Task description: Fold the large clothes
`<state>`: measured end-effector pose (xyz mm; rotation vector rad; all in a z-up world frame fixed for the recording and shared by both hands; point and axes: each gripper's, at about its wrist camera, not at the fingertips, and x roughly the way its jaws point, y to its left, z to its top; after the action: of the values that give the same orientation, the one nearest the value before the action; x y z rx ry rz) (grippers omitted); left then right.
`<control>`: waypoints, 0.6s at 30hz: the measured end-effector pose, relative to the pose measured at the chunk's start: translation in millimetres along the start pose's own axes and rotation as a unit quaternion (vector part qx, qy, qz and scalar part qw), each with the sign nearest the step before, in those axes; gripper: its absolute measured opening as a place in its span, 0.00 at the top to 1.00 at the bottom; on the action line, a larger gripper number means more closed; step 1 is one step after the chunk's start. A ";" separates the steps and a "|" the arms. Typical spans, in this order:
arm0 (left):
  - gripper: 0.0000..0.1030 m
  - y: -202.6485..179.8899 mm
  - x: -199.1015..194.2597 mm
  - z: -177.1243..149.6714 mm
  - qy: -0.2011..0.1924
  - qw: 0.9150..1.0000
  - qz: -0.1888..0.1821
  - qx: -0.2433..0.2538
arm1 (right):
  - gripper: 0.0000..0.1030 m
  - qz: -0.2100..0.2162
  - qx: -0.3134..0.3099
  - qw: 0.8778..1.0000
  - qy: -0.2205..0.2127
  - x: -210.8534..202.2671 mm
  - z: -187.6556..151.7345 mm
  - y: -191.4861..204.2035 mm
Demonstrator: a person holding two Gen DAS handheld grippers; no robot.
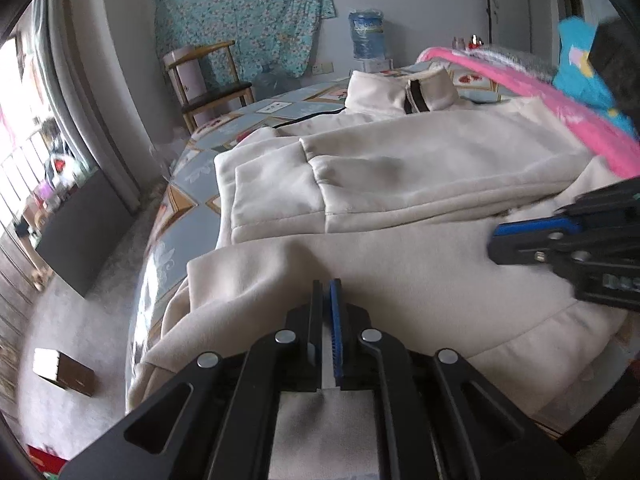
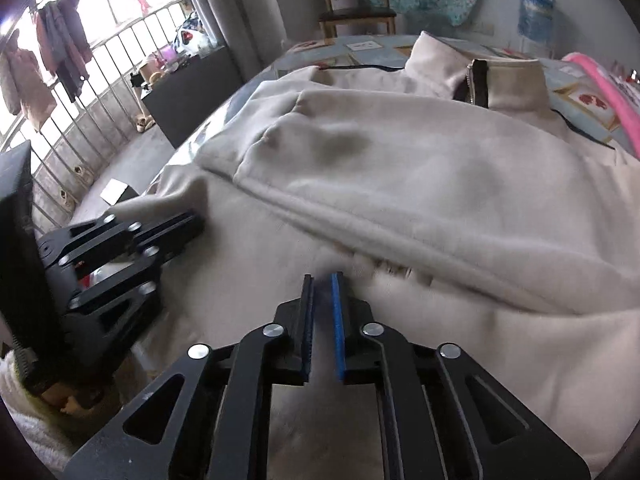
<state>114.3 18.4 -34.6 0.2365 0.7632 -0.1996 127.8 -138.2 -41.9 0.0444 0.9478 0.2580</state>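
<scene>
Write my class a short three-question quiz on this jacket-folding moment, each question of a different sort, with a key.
1. True or false: the cream jacket lies on the bed.
2. The left gripper is: A) shut on the jacket's fabric B) wide open C) out of view.
3. Fill in: the jacket's collar points toward the wooden ____.

Key: 1 true; 2 A; 3 chair.

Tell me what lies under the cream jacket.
Under the cream jacket lies a bed sheet with a blue and tan pattern, visible past its left edge and collar. What lies beneath the jacket's middle is covered.
</scene>
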 end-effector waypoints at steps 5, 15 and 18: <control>0.95 37.3 6.6 -6.8 0.027 0.998 0.009 -0.047 | 0.94 0.005 0.005 1.000 -0.003 0.8 0.2 -2.4; 0.97 102.4 -17.7 -20.9 0.047 0.990 0.065 -0.119 | 0.94 0.003 0.008 1.000 -0.006 -2.7 -3.0 -1.7; 0.97 113.2 -30.8 -19.7 0.021 0.987 0.018 -0.156 | 0.94 0.003 0.008 1.000 -0.005 -2.8 -3.2 -1.5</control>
<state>109.4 134.9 -11.0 -0.0432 0.8206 -0.0381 124.0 -140.6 -41.8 0.0635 0.9397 0.2546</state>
